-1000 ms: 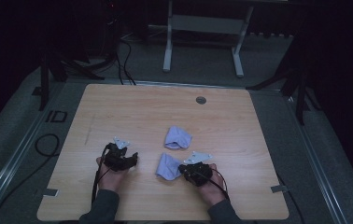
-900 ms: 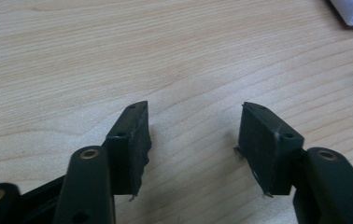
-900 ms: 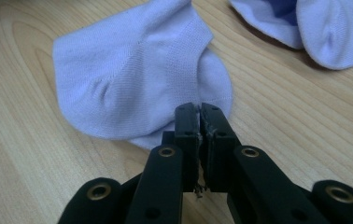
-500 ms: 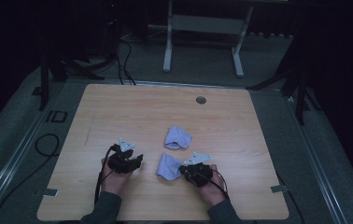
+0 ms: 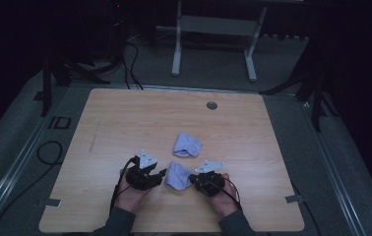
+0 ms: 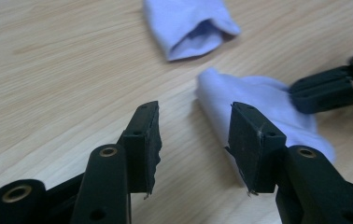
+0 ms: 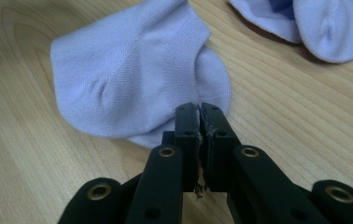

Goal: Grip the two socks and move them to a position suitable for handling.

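Two pale lilac socks lay on the bench [image 5: 125, 123]. The near sock [image 5: 178, 175] sat between the two claws; the far sock [image 5: 187, 145] lay just beyond it, apart from it, cuff open toward the left gripper view. Right claw [image 5: 193, 178]: jaws pressed fully together at the edge of the near sock. In the right gripper view the tips [image 7: 200, 112] met on the rounded rim of the fabric [image 7: 132, 79], so it appeared to be pinching a thin fold there, though how much cloth was caught could not be told. Left claw [image 5: 162, 172]: jaws wide apart, holding nothing, hovering just beside the opposite edge of the near sock [image 6: 258, 107] with bare bench showing between the pads [image 6: 143, 140]. Judged risks: the right pinch looked shallow, so a pull or lift could slip the fabric out. The left claw, if closed where it stood, would likely catch air or scrape wood; it needed to move further over the sock edge first. Pulling both claws apart with an uneven grip could drag the sock across the bench and into the far sock.
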